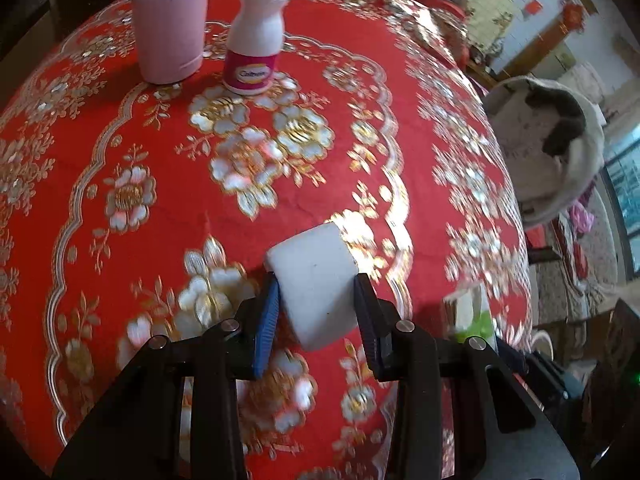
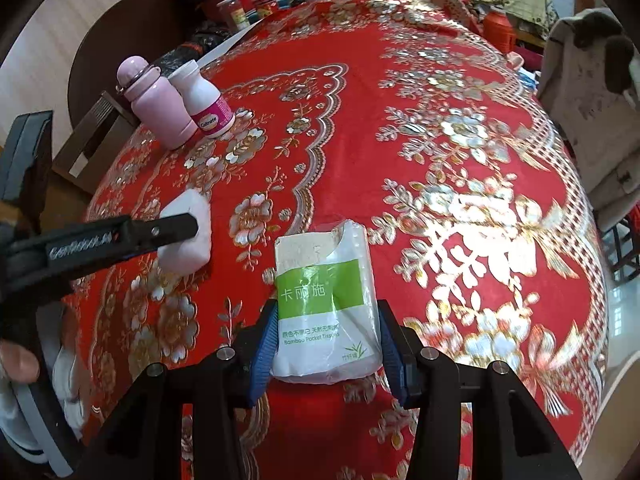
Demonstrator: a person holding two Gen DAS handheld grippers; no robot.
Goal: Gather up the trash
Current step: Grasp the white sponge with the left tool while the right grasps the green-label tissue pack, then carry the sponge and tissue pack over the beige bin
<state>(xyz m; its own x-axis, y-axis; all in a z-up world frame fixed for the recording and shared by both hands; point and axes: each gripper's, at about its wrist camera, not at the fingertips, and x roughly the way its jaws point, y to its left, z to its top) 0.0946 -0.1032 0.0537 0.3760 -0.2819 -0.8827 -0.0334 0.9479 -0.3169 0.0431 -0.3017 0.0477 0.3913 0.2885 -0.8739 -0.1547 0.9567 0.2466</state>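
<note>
A white rectangular block (image 1: 312, 260) sits between the fingers of my left gripper (image 1: 318, 292), both pads pressing its sides. From the right wrist view the block (image 2: 188, 248) shows just above the red flowered tablecloth (image 2: 400, 128), with one left finger (image 2: 176, 226) across it. My right gripper (image 2: 328, 308) is shut on a pack of pocket tissues (image 2: 324, 276), white with a green label and torn open at its far end. A corner of this pack (image 1: 472, 312) also shows at the right of the left wrist view.
A pink flask (image 1: 170, 24) and a white bottle with a pink label (image 1: 256, 40) stand together at the table's far left. Jars and bags (image 2: 256, 0) crowd the far end. A chair draped in pale cloth (image 2: 592, 120) stands beyond the right edge.
</note>
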